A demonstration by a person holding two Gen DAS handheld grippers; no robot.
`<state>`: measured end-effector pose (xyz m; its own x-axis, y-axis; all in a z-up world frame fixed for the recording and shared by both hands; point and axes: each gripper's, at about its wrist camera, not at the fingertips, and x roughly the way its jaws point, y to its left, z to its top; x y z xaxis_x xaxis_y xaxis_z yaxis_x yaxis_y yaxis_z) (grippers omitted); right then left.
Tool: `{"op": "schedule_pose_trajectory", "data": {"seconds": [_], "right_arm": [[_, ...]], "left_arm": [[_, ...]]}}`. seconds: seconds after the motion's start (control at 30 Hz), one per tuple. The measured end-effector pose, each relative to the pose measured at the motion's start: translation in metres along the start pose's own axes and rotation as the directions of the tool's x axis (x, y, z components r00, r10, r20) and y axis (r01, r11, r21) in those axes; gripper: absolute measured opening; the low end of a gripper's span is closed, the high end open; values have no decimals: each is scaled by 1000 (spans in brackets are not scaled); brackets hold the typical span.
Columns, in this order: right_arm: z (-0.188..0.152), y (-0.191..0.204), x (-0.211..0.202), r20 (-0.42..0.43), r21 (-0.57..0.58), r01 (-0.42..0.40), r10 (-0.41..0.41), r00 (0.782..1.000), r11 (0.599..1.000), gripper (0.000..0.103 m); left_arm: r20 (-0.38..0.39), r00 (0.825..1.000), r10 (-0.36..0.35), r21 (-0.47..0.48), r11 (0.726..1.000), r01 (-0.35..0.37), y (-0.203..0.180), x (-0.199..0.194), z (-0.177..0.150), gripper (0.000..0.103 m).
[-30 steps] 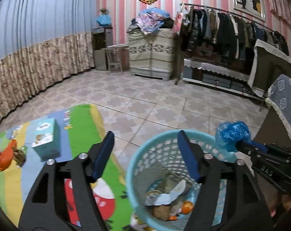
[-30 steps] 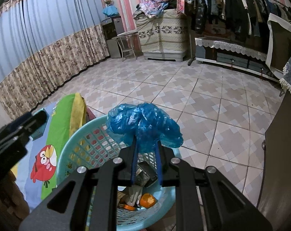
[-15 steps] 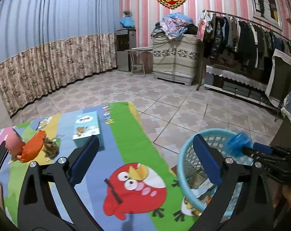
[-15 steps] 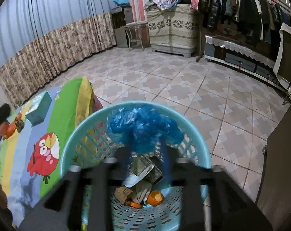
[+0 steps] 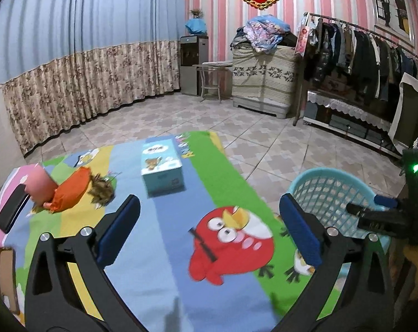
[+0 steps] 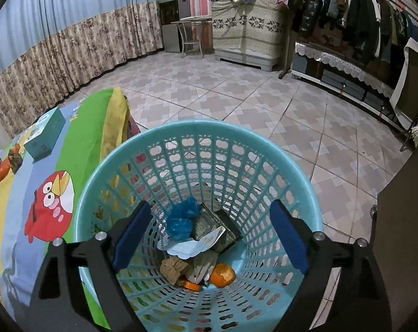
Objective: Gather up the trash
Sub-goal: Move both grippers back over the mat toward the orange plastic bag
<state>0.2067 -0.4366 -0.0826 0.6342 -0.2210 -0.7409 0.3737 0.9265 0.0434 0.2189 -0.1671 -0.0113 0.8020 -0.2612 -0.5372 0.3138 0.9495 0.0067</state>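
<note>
The crumpled blue plastic bag [image 6: 181,218] lies inside the teal mesh basket [image 6: 197,124] on top of paper, a dark wrapper and an orange peel [image 6: 222,274]. My right gripper [image 6: 210,210] hangs over the basket mouth, its jaws opening, with nothing between the pads. In the left wrist view my left gripper [image 5: 209,207] stands open and empty above the cartoon-bird cloth [image 5: 231,243]. An orange wrapper [image 5: 70,191] and a brown crumpled scrap [image 5: 101,191] lie on the cloth ahead to its left. At the right are the basket [image 5: 333,191] and the right gripper [image 5: 369,207].
A teal tissue box [image 5: 161,171] stands on the cloth beyond the left gripper. A pink cup [image 5: 38,184] and a black phone [image 5: 12,211] sit at the cloth's left edge. Tiled floor, a clothes rack [image 5: 361,55] and a covered cabinet [image 5: 264,83] lie beyond.
The right gripper opened and the blue bag fell from it into the basket. The left gripper swung left, from over the basket to over the cloth, and its jaws spread wider.
</note>
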Motion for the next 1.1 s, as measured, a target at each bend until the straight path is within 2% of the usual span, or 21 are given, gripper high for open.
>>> {"op": "schedule_pose_trajectory", "data": {"seconds": [0.17,0.3,0.53,0.8,0.93,1.03,1.1], "right_arm": [[4,9,-10,46,47,-19,17,999,999,87],[7,27,-19,101,63,-35,29,994,997,93],[8,68,-16,91,33,-55,52,995,998,95],[4,131,-13,93,-70,-87,94,991,994,95],[-2,164,-11,87,-131,-90,102,991,987,95],[-5,178,-6,73,-171,-76,90,993,982,95],[-8,185,-6,68,-197,-69,84,994,978,95]], "left_arm": [[-25,999,35,-15,999,-36,34,1,-17,97],[-42,995,90,-26,996,-91,68,6,-22,97],[-49,979,198,-46,979,-200,135,22,-12,97],[-137,956,259,-84,959,-272,216,59,-19,97],[-171,952,254,-124,953,-277,238,77,-23,97],[-186,947,263,-116,951,-287,245,92,-26,97],[-214,941,260,-106,952,-287,249,103,-26,91]]}}
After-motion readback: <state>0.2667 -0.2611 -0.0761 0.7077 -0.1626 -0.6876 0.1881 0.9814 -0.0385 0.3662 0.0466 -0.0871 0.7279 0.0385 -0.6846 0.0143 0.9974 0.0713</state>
